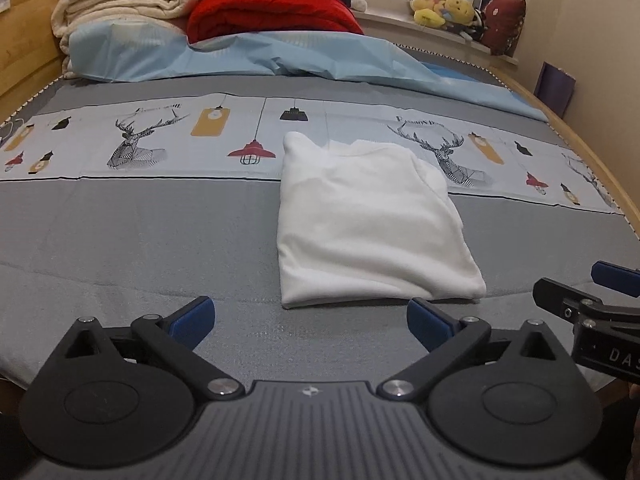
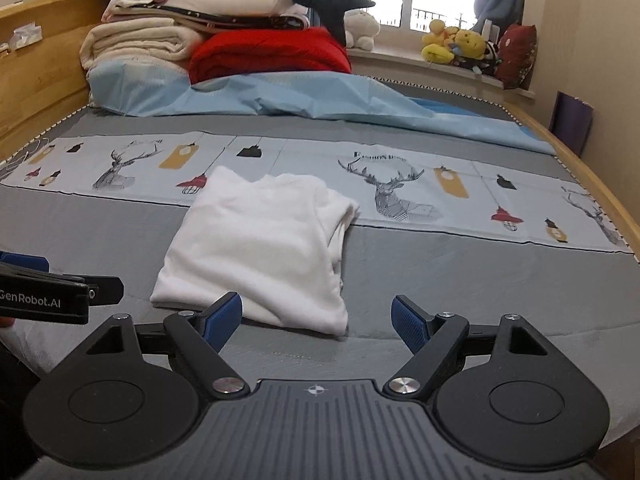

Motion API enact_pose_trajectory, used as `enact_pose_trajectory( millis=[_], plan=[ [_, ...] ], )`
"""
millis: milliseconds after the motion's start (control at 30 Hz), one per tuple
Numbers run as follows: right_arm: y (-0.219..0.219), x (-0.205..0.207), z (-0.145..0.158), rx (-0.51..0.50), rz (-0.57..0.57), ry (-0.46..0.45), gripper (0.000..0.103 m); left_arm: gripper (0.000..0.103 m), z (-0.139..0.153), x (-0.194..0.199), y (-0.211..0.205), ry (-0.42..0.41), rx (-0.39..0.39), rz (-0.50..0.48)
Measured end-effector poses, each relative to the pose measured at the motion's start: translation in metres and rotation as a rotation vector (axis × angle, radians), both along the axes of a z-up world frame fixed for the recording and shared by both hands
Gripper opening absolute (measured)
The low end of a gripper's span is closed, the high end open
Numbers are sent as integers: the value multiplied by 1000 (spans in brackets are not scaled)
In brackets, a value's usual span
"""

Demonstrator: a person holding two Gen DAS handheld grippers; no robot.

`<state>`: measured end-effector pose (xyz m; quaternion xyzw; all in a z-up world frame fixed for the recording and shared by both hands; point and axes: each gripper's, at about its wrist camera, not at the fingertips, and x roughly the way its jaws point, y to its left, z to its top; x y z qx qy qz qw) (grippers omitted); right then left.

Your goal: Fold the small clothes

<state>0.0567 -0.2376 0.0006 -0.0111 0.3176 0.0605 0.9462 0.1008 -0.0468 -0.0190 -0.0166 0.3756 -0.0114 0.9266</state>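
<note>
White garment (image 1: 368,220) is lying folded into a rough rectangle on the grey bed cover (image 1: 140,240), its far edge overlapping the pale printed band of deer and lamps (image 1: 136,144). Its surface is looking soft and lightly rumpled, with layered edges showing along its right side and a thick fold running along the near edge. Left gripper (image 1: 310,322) is hovering just short of the garment's near edge, its blue pads spread wide and nothing sitting between them. Right gripper (image 2: 318,322) is doing the same at the garment's near right corner, jaws apart and gripping nothing; one blue pad is overlapping the cloth in that view, though contact is unclear. Beyond the garment, a light blue sheet (image 1: 256,56) is lying crumpled, with a red blanket (image 1: 272,12) and cream blankets (image 1: 124,4) stacked behind it.
</note>
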Motion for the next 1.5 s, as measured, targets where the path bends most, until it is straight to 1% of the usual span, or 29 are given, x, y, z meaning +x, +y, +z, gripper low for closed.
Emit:
enact_pose_trajectory(
  millis=[167, 467, 1500],
  plan=[
    [4, 8, -3, 30, -19, 28, 83, 102, -4, 4, 0, 19, -14, 5],
    [-1, 11, -5, 42, -23, 43, 83, 102, -11, 10, -3, 50, -25, -1],
    [-1, 13, -5, 44, -5, 58, 83, 102, -12, 9, -5, 51, -35, -15]
  ],
)
